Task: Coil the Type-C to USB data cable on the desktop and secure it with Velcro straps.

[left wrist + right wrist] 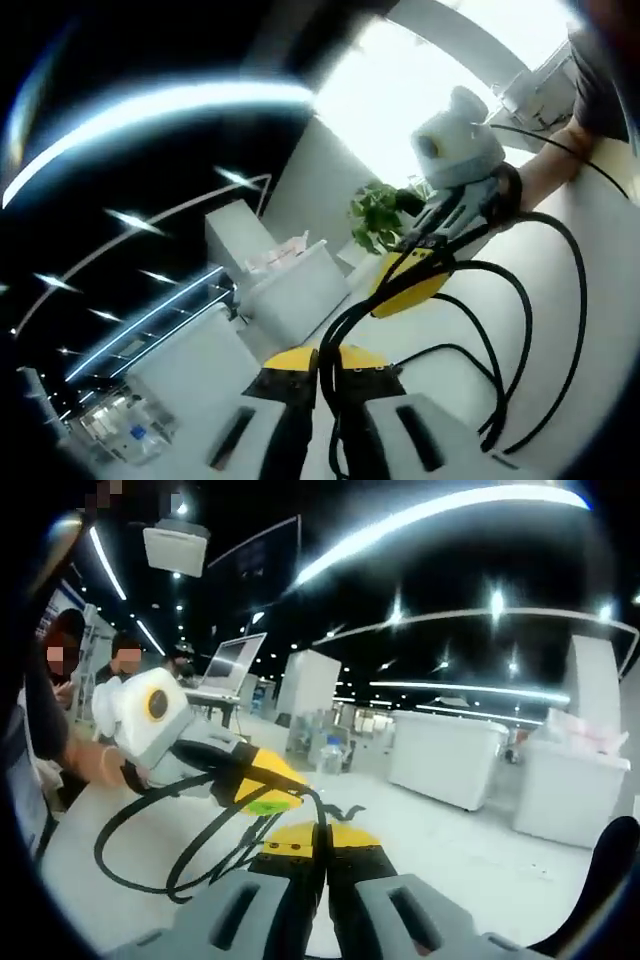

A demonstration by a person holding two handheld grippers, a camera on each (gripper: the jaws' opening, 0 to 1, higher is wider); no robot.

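White tabletop (480, 850), dim hall behind. Black cable (520, 330) hangs in loops between both grippers: left gripper (325, 362) fingers clamped on it, right gripper (322, 832) likewise.

Cable (520, 330) glossy black rubbery; desktop (450, 850) smooth white.

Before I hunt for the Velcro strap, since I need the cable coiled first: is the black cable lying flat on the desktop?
No: the black cable hangs in loops above the desktop, pinched in the left gripper.
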